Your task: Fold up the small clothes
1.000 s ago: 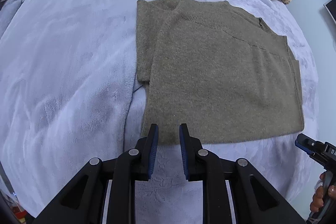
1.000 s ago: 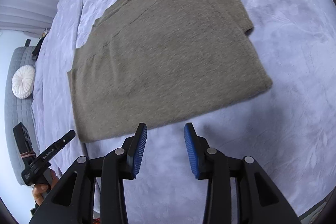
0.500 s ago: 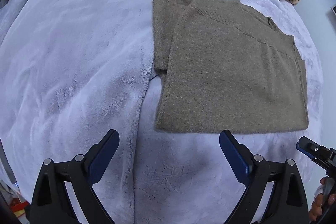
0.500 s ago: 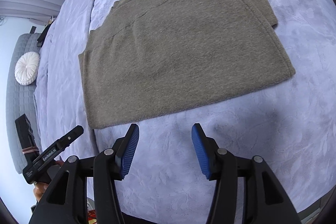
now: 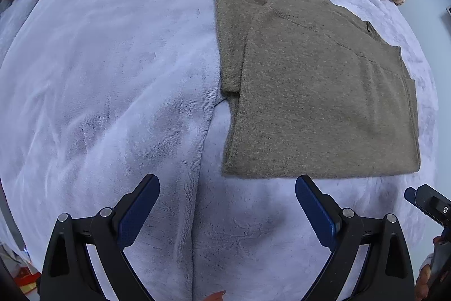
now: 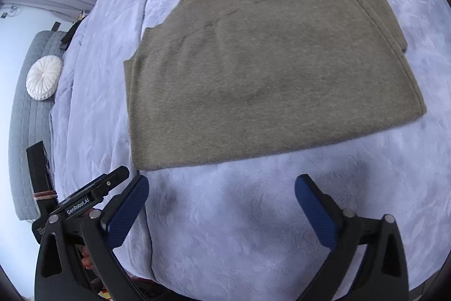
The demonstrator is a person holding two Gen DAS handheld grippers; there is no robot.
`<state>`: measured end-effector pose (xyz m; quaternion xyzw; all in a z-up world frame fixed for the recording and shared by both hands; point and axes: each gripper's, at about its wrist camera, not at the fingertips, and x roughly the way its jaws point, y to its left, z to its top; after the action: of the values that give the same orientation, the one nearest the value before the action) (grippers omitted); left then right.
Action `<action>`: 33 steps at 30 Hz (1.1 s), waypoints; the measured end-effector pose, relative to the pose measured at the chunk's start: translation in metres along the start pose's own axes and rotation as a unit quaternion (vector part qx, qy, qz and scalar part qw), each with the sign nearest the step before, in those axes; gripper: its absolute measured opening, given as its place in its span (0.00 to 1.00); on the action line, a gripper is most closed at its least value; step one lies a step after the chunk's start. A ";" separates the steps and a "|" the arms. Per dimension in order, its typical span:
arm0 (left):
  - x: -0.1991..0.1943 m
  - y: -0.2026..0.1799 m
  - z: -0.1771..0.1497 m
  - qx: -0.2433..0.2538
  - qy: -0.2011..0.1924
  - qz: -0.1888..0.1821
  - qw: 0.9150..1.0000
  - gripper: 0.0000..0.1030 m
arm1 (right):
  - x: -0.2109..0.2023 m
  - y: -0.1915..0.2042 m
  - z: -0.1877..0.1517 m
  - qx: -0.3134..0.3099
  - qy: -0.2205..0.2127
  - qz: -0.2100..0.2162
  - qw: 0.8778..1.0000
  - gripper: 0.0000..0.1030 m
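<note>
We judge the olive knit sweater (image 5: 324,92) half-folded on the bed (image 5: 112,75), both left tongs (image 5: 227,195) and right tongs (image 6: 221,195) spread empty short of its hem, so next we'd pinch that hem and fold it toward the collar

You can read one marking only: "GenRobot.AI" in small white letters on the black plastic body of the left gripper (image 6: 93,198), seen at the lower left of your right wrist view. Your left wrist view carries no legible text, label or number.
</note>
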<state>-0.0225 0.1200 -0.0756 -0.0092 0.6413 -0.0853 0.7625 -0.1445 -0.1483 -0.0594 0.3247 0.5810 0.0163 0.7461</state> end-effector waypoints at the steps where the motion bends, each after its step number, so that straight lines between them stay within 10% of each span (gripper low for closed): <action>1: 0.001 0.001 0.000 0.001 0.001 0.000 1.000 0.95 | 0.002 0.003 -0.001 -0.002 0.003 0.005 1.000 1.00; 33: 0.036 0.059 0.033 -0.054 -0.009 -0.077 0.996 0.95 | 0.086 0.012 -0.013 0.092 0.068 0.099 0.989 1.00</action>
<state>0.0229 0.1696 -0.1125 -0.1004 0.6354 -0.1088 0.7579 -0.1244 -0.0986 -0.1283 0.4459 0.5943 0.0587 0.6667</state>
